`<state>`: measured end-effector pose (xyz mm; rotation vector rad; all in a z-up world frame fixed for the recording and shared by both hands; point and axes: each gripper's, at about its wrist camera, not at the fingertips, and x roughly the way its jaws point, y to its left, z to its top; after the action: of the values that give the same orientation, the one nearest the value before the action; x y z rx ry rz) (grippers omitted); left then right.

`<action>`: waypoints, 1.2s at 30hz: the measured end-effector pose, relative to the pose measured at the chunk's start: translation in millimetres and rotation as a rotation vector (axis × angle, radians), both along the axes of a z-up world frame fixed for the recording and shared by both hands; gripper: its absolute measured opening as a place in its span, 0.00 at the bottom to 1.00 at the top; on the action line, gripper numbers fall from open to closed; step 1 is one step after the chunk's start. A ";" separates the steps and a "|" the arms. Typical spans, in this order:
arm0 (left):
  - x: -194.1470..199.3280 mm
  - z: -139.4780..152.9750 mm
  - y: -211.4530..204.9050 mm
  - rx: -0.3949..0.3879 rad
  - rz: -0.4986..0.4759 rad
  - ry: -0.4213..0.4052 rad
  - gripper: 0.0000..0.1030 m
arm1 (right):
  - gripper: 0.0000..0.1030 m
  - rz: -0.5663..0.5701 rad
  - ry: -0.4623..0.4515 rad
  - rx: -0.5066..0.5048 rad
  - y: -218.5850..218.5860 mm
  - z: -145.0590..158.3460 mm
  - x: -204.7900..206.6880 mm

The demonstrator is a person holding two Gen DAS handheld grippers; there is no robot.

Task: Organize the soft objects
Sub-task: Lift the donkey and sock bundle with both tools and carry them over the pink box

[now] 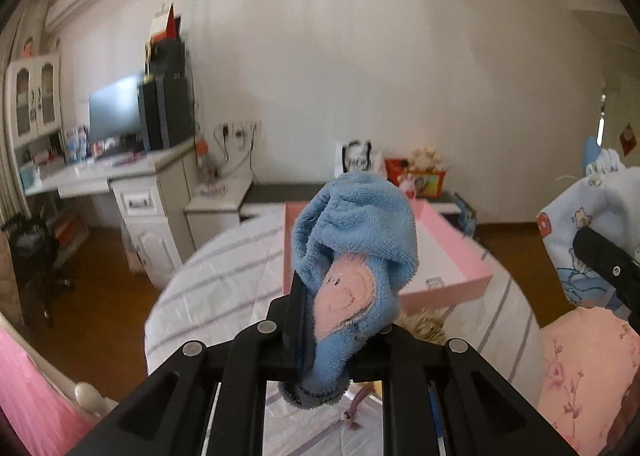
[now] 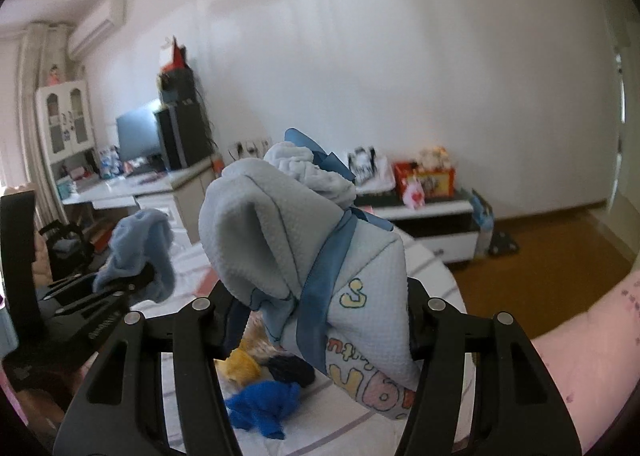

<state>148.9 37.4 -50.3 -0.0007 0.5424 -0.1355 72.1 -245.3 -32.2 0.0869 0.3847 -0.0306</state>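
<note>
My left gripper (image 1: 336, 320) is shut on a blue fleece piece (image 1: 356, 224) with a pink patch, which sticks up between its fingers above the bed. The right wrist view shows that same left gripper (image 2: 136, 284) and fleece piece (image 2: 140, 244) at the left. My right gripper (image 2: 320, 320) is shut on a light blue cartoon-print cloth bundle (image 2: 280, 224) tied with a blue ribbon. It is held up beside the left one. That bundle (image 1: 576, 224) and one right finger (image 1: 608, 272) show at the right edge of the left wrist view.
A pink box (image 1: 440, 256) lies on the striped bed (image 1: 224, 288). Below my right gripper lie a bright blue cloth (image 2: 264, 404), a yellow soft piece (image 2: 240, 366) and a black one (image 2: 290, 370). A pink floral quilt (image 1: 592, 376) is at the right, a white desk (image 1: 120, 176) at the left.
</note>
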 end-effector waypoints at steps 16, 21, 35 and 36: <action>-133.0 50.6 -5.0 0.006 -0.016 -0.287 0.11 | 0.55 -0.041 -0.262 -0.129 48.5 58.5 -70.8; -168.0 37.9 3.8 -0.005 -0.001 -0.328 0.11 | 0.55 -0.031 -0.287 -0.147 60.1 64.3 -78.5; -229.1 12.3 -3.7 -0.019 0.034 -0.387 0.11 | 0.56 -0.031 -0.314 -0.169 60.2 62.7 -87.4; -229.7 10.6 -5.1 -0.016 0.040 -0.389 0.11 | 0.56 -0.030 -0.313 -0.170 55.2 60.3 -90.9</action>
<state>-80.8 32.3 -39.7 -0.0011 0.1523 -0.0972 -18.8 -190.1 28.0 -0.0701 0.0675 -0.0777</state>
